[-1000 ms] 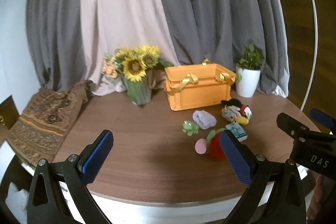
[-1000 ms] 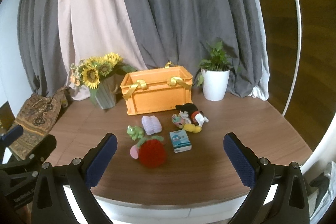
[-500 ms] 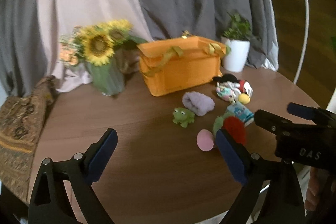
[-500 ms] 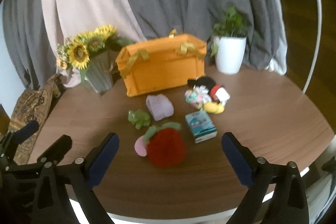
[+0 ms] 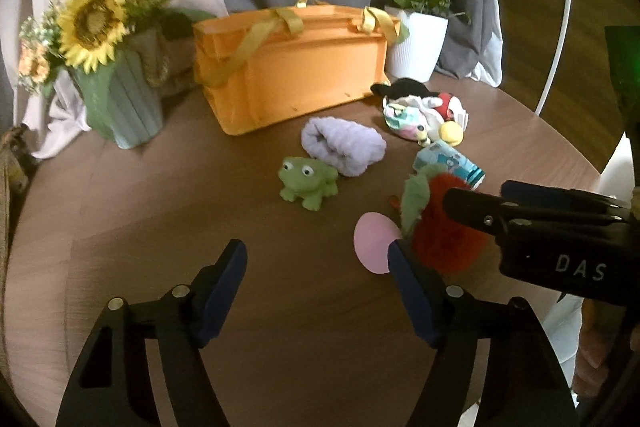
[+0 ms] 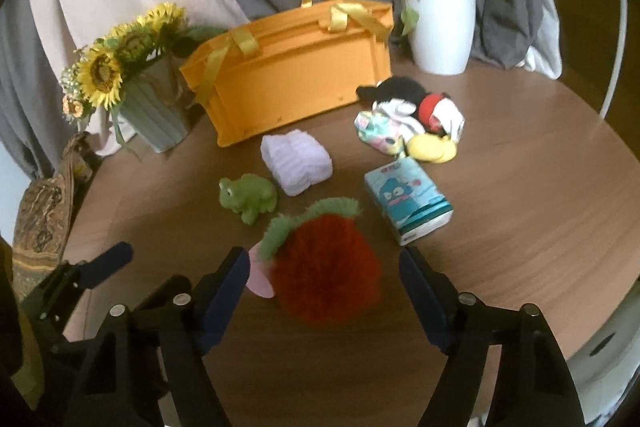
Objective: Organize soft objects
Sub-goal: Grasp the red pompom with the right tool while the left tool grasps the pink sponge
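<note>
The red plush strawberry lies on the round wooden table, nearest the person, with its green leafy top turned toward the orange crate and a pink round tag or pad at its left side. The right gripper hangs with its jaws spread wide, one finger on either side of the strawberry without touching it, which reads as lining up for a first pick. Just beyond lie a green frog toy, a folded lilac cloth, a blue tissue pack and a mouse plush tangled with a pastel toy. The crate stands behind them, likely the place meant for the soft things. The left gripper is also released and holds nothing, poised over bare table short of the frog.
</note>
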Demonstrator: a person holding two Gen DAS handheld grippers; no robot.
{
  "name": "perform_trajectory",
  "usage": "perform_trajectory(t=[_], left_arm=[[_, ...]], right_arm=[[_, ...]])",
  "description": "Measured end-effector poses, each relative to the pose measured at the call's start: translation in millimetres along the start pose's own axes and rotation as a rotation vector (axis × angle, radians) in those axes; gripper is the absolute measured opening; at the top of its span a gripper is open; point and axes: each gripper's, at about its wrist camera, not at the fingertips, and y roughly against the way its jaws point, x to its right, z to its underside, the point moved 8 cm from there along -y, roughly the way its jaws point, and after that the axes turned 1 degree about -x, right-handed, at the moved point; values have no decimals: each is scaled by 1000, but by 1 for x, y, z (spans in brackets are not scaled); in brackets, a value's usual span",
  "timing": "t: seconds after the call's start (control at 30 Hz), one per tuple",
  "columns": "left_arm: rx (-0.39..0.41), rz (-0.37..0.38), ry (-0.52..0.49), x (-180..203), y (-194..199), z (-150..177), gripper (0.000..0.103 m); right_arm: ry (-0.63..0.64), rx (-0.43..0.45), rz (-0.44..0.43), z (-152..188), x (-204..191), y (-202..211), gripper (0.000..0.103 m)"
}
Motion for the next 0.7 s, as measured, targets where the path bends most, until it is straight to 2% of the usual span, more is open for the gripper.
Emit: perform_trajectory(t=[0.23,0.4,0.7], left_arm=[[-43,12,39,12,-20,8,64],[-52,10,58,21,-28,7,61],[-59,17,80,36,-42,2,58]], right_arm=[[-11,-91,-62,6,8,-32,63],[-20,-146,-122,12,13,-48,58],[-12,-177,-170,7,22,-59,54]])
